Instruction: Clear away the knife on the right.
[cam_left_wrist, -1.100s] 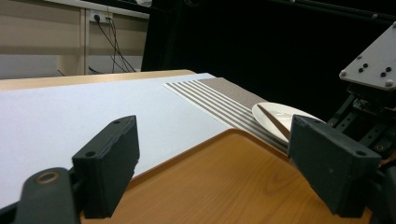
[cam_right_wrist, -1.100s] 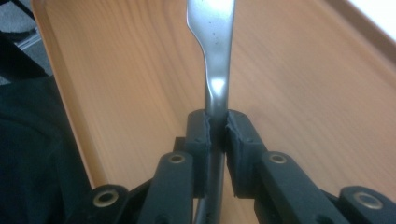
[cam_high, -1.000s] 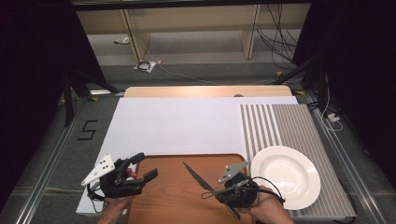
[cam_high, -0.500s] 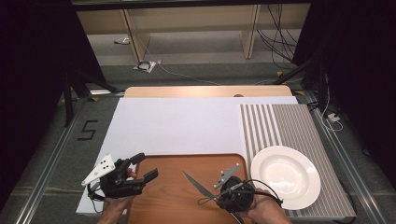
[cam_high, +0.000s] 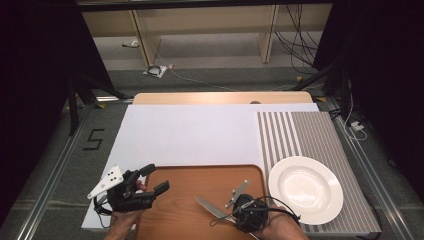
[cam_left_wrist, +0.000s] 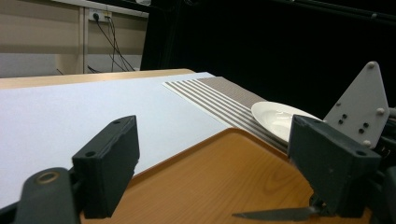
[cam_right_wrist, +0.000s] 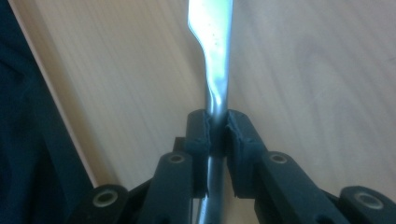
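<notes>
The table knife (cam_high: 212, 209) is held by its handle in the closed jaws of the right hand-held gripper (cam_high: 239, 212), low over the wooden tray (cam_high: 200, 175), its long axis running up and left from that gripper, away from the white plate (cam_high: 306, 189) on the striped mat (cam_high: 300, 135). The left hand-held gripper (cam_high: 152, 179) stands open and empty at the tray's left edge, farther from the plate. The pads' pinch on the handle (cam_right_wrist: 215, 123) is confirmed in the right gripper view; in the left gripper view, the blade tip (cam_left_wrist: 275, 214) is seen just above the tray.
</notes>
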